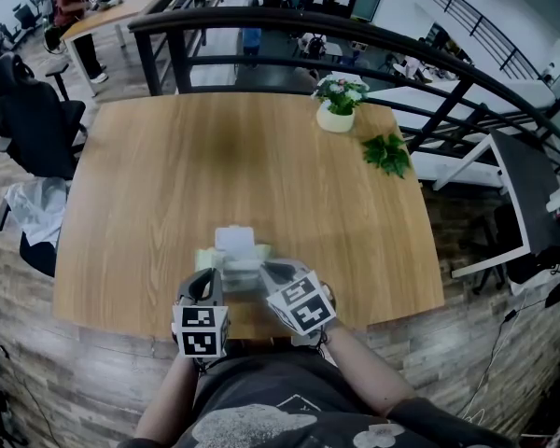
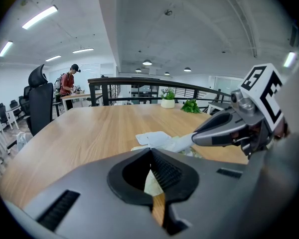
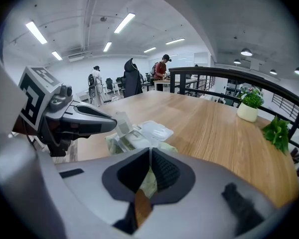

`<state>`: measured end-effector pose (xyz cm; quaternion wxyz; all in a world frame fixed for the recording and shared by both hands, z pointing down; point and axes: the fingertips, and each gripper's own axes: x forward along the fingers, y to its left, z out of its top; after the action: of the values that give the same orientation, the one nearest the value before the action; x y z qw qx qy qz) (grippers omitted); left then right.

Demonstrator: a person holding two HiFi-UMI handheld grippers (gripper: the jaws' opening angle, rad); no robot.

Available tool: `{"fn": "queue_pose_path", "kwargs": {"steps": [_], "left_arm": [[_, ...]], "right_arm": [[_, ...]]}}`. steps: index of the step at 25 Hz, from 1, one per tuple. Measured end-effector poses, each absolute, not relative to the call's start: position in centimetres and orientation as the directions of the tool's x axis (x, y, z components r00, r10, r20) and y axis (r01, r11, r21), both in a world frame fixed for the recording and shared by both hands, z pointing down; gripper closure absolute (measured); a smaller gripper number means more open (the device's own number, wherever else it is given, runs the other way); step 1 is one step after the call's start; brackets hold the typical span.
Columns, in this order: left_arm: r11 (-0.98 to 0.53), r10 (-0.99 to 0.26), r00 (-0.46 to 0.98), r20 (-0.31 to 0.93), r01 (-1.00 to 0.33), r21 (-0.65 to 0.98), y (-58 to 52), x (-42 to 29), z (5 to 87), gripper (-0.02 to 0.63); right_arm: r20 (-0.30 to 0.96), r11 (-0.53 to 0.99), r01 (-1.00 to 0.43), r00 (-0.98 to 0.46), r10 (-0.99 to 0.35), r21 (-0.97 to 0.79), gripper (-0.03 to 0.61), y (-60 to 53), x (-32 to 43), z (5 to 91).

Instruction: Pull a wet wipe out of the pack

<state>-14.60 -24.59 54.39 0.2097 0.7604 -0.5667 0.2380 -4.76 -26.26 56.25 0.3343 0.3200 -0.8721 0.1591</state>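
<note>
A pale green wet-wipe pack point(image 1: 215, 256) lies near the front edge of the wooden table point(image 1: 168, 185), its white lid point(image 1: 235, 240) flipped open. A white wipe point(image 3: 120, 122) stands up out of the opening. In the left gripper view my right gripper point(image 2: 195, 134) is shut, with the wipe point(image 2: 177, 143) running out of its tip. My left gripper point(image 3: 113, 125) is shut too, its tip against the wipe's edge. Whether it pinches the wipe I cannot tell. In the head view both grippers, left point(image 1: 222, 271) and right point(image 1: 267, 272), sit over the pack.
A potted plant point(image 1: 336, 103) and a green leafy sprig point(image 1: 386, 153) sit at the table's far right. A black railing point(image 1: 355, 40) runs behind the table. Black office chairs point(image 1: 33, 119) stand on the left. The table's front edge is just below the pack.
</note>
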Motion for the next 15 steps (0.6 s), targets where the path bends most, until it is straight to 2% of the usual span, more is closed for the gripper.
{"fn": "queue_pose_path", "kwargs": {"steps": [15], "left_arm": [[-0.257, -0.765, 0.233, 0.600, -0.965, 0.046, -24.52, -14.41, 54.21, 0.598]], "right_arm": [[0.668, 0.736, -0.676, -0.568, -0.481, -0.045, 0.546, -26.23, -3.72, 55.31]]}}
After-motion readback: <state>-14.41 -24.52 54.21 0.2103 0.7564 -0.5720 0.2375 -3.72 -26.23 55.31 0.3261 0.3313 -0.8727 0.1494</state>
